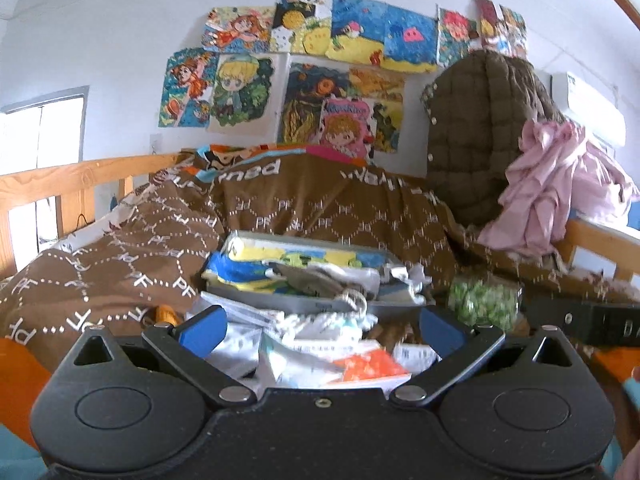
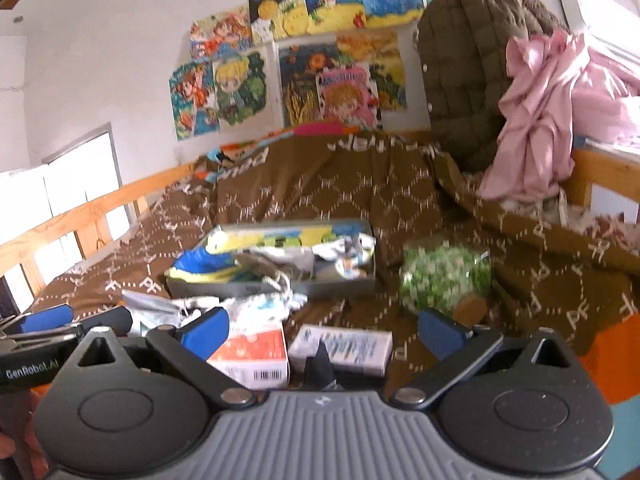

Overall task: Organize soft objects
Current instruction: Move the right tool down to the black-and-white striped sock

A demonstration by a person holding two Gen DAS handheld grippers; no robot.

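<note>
A grey tray (image 2: pixel 240 288) on the brown quilt holds blue-and-yellow cloth (image 2: pixel 200 266) and small soft items; it also shows in the left wrist view (image 1: pixel 256 302). A white knotted cloth (image 1: pixel 320 320) and packets lie in front of it. A green patterned bag (image 2: pixel 444 276) sits to the tray's right, seen too in the left wrist view (image 1: pixel 484 300). My left gripper (image 1: pixel 320 330) is open and empty over the packets. My right gripper (image 2: pixel 320 332) is open and empty above an orange-and-white box (image 2: pixel 252 354) and a white box (image 2: pixel 344 348).
A brown quilted jacket (image 2: pixel 472 68) and pink cloth (image 2: pixel 536 120) hang over the wooden bed rail (image 2: pixel 600 168) at right. A wooden rail (image 2: pixel 80 212) runs along the left. Drawings cover the wall. The left gripper (image 2: pixel 60 320) shows at the right view's left edge.
</note>
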